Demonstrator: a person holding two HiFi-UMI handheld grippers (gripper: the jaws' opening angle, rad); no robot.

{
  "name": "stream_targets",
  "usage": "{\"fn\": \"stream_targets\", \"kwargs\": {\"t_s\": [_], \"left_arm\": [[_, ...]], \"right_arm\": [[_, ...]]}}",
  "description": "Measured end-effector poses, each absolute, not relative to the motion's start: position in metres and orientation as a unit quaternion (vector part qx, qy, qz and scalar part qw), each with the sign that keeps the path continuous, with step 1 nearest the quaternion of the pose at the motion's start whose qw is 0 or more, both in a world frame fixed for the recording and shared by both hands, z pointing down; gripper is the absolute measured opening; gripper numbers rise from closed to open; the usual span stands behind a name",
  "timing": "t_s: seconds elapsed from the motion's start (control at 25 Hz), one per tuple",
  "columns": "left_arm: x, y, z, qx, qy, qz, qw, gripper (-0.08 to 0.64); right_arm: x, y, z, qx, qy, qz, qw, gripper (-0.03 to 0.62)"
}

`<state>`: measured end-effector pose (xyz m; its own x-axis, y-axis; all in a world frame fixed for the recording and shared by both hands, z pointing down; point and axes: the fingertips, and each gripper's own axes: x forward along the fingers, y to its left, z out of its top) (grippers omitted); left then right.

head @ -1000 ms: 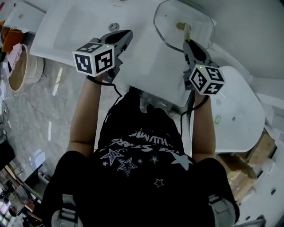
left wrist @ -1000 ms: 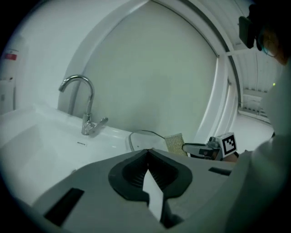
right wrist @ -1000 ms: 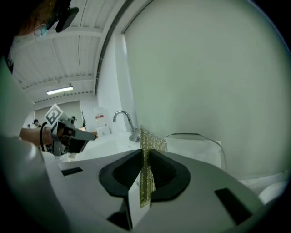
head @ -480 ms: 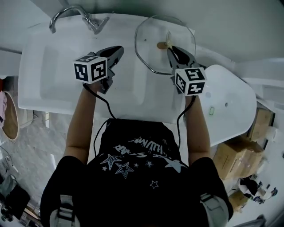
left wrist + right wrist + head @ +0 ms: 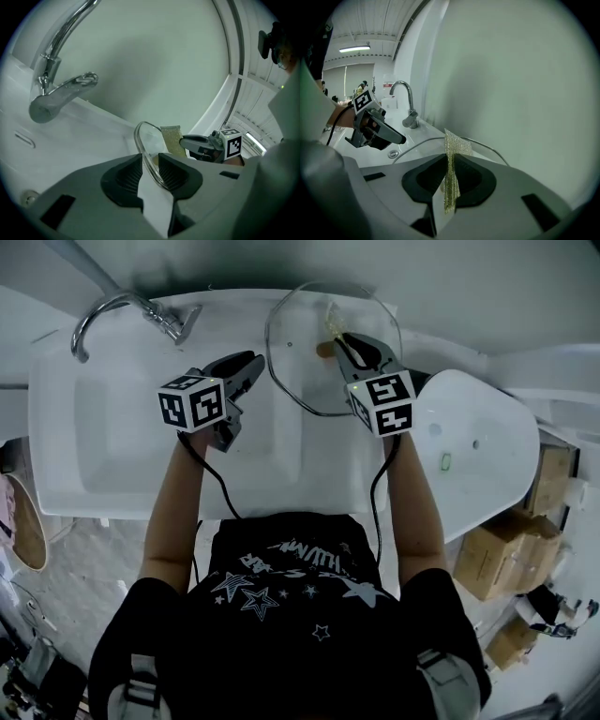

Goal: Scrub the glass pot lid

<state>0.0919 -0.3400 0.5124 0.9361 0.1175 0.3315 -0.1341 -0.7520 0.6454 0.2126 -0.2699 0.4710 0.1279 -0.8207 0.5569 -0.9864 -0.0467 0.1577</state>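
Observation:
The round glass pot lid [image 5: 300,381] with a brown knob [image 5: 323,350] rests on the counter right of the sink basin [image 5: 112,427], by the wall. My left gripper [image 5: 251,365] is at the lid's left rim. Its jaws have just been opening, and in the left gripper view the lid's rim [image 5: 143,140] runs into the gap of the left gripper [image 5: 151,164] with space on both sides. My right gripper [image 5: 352,345] is over the lid, shut on a gold mesh scouring pad [image 5: 454,145] that stands up between its jaws [image 5: 450,176].
A chrome faucet [image 5: 122,310] stands at the back left of the basin, with a drain [image 5: 393,153] below it. A white rounded fixture [image 5: 478,456] sits to the right, cardboard boxes [image 5: 511,563] beyond it. The wall rises straight behind the lid.
Both grippers have moved in toward the wall and the lid. The left gripper, shut before, now has parted jaws at the lid's left rim. The right gripper still holds the pad.

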Motion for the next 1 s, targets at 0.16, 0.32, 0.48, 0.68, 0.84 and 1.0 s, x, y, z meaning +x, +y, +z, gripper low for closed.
{"fn": "stream_targets", "kwargs": {"t_s": [0.16,0.32,0.48,0.68,0.84,1.0], "left_arm": [[0.104,-0.338,0.518,0.911,0.003,0.175,0.374,0.115],[0.111,-0.330,0.527,0.902,0.011,0.191,0.388,0.137],[0.115,-0.329,0.531,0.894,0.017,0.200,0.401,0.138],[0.117,-0.334,0.535,0.882,0.026,0.212,0.420,0.134],[0.120,-0.334,0.536,0.878,0.036,0.214,0.428,0.123],[0.119,-0.334,0.539,0.877,0.039,0.221,0.425,0.117]], "right_arm": [[0.221,-0.281,0.476,0.697,-0.641,0.148,0.286,0.060],[0.225,-0.290,0.479,0.686,-0.642,0.136,0.315,0.060],[0.228,-0.299,0.479,0.672,-0.643,0.122,0.345,0.060],[0.228,-0.307,0.485,0.651,-0.644,0.108,0.388,0.060],[0.230,-0.312,0.490,0.645,-0.639,0.110,0.405,0.060],[0.228,-0.316,0.494,0.640,-0.637,0.106,0.417,0.060]]}}
